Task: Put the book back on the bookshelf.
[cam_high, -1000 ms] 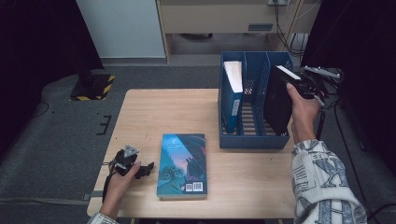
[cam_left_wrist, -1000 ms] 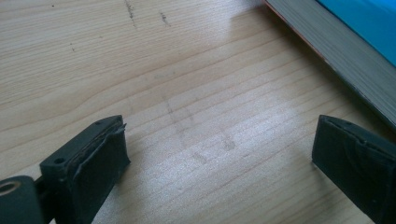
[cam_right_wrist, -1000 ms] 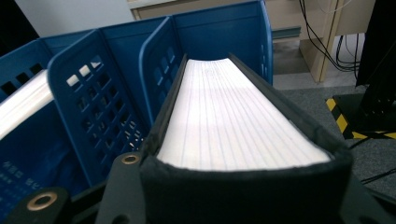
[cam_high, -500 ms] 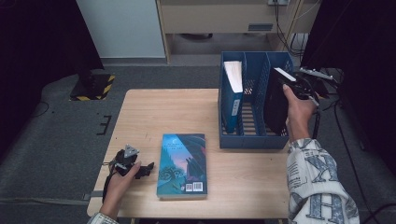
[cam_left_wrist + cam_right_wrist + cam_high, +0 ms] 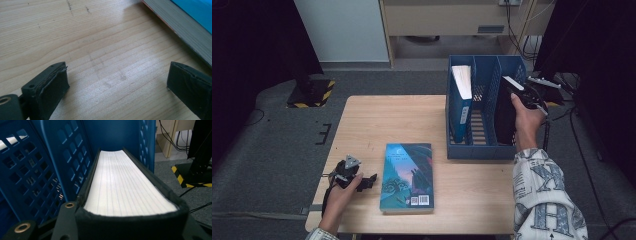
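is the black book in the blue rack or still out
Partly in: the black book stands upright in the blue rack's right slot, right hand-held gripper shut on its top.

The black book's [image 5: 504, 115] lower part is hidden inside the blue rack [image 5: 479, 150]

A thick black-covered book [image 5: 504, 112] with white page edges stands upright in the right-hand compartment of a blue perforated file rack [image 5: 484, 150], its top rising above the rack's rim. The rack sits at the desk's [image 5: 402, 120] far right corner, and the book leans close to the rack's outer wall.
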`<state>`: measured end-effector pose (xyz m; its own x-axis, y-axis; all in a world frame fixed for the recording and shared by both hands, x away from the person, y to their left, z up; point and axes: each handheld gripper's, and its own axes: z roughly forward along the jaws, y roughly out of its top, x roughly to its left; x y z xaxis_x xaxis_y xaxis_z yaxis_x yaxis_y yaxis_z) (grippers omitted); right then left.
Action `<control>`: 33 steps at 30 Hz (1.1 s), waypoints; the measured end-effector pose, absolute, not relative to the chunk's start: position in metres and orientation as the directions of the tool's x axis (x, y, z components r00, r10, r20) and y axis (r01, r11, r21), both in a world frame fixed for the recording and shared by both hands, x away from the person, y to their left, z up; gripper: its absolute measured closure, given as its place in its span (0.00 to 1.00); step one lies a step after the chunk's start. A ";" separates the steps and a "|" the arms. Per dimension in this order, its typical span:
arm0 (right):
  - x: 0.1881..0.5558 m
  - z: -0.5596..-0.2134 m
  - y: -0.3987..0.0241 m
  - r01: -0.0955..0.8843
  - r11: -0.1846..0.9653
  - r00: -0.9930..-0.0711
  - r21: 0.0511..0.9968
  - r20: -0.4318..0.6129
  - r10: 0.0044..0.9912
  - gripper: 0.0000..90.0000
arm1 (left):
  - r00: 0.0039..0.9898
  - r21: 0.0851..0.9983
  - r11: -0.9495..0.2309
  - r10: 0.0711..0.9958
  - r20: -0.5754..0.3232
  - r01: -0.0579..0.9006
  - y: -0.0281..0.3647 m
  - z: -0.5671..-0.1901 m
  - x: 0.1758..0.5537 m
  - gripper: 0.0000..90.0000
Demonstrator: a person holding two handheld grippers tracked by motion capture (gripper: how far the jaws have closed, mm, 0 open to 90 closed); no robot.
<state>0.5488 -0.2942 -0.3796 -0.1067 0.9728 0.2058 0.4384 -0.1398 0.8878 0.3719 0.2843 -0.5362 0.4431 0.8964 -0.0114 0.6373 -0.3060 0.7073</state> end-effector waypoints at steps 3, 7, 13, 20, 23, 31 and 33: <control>0.549 -0.383 -0.293 0.443 -0.134 -0.108 0.886 0.201 0.974 0.58 | 0.442 0.709 -0.303 0.897 -0.014 0.637 0.284 -0.536 0.372 0.03; 0.549 -0.384 -0.293 0.439 -0.135 -0.110 0.888 0.203 0.973 0.59 | 0.443 0.707 -0.306 0.896 -0.011 0.637 0.284 -0.536 0.372 0.03; 0.545 -0.384 -0.293 0.442 -0.122 -0.114 0.889 0.190 0.975 0.58 | 0.442 0.708 -0.304 0.897 -0.013 0.637 0.284 -0.536 0.372 0.03; 0.532 -0.384 -0.291 0.457 -0.101 -0.120 0.884 0.174 0.977 0.58 | 0.443 0.707 -0.306 0.897 -0.012 0.638 0.284 -0.536 0.372 0.03; 0.528 -0.383 -0.289 0.469 -0.086 -0.120 0.879 0.160 0.980 0.58 | 0.444 0.705 -0.309 0.896 -0.008 0.638 0.284 -0.536 0.372 0.03; 0.518 -0.384 -0.287 0.484 -0.103 -0.106 0.869 0.175 0.979 0.56 | 0.443 0.706 -0.306 0.897 -0.012 0.638 0.284 -0.536 0.371 0.03; 0.515 -0.384 -0.289 0.493 -0.116 -0.103 0.862 0.190 0.976 0.56 | 0.442 0.706 -0.306 0.897 -0.012 0.639 0.284 -0.536 0.372 0.03</control>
